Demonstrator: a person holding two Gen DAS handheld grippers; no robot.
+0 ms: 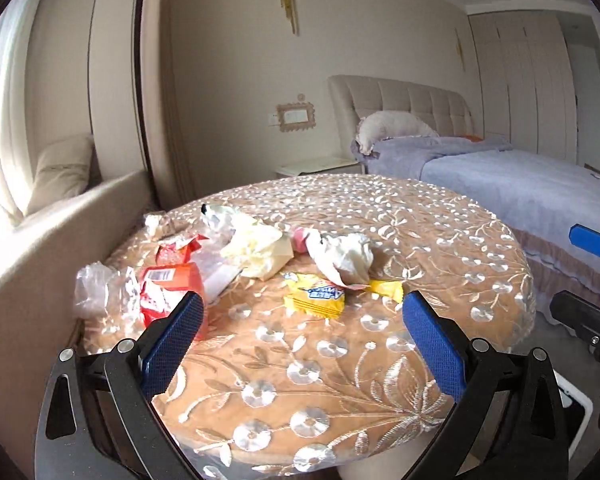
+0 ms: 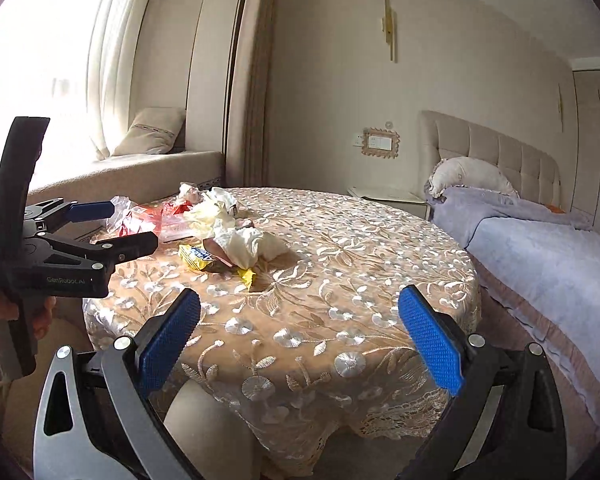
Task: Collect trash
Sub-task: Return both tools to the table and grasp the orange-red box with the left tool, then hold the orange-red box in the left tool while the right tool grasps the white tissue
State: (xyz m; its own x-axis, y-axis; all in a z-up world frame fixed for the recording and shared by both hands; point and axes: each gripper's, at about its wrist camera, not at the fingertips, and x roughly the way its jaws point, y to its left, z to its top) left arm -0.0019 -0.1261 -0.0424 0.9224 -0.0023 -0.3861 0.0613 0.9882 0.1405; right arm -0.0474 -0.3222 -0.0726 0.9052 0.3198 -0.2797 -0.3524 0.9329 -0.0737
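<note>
Blue ribbed pads (image 1: 172, 342) of the left gripper (image 1: 302, 344) stand spread wide with nothing between them, low over the near part of the round table (image 1: 440, 216) and its embroidered cloth; the right gripper (image 2: 300, 340) is likewise released and empty, hanging back off the table's near edge. Just ahead of the left gripper lies the yellow wrapper (image 1: 315, 299) — flat, crinkly film, surely feather-light and slippery, so my guess is that a pinch on its crimped end or a raised fold would hold better than a press on its flat face. Its blue label is upside down to the left wrist view and too blurred to read. Touching it from behind is a crumpled white tissue (image 1: 340, 258), soft and compressible; closing on the thickest bulge of the wad should do, though a loose corner could tear away. Left of these sits a red packet (image 1: 172, 292) with a white barcode patch, partly hidden by the left pad, and beside it a clear plastic bag (image 1: 96, 292), limp and likely to slide under smooth pads. More scrunched paper and wrappers lie farther back toward the window seat. From the right wrist view the left gripper's black body reads "GenRobot.AI" (image 2: 66, 280), and a hand (image 2: 16, 312) grips its handle. No bin shows in either view.
</note>
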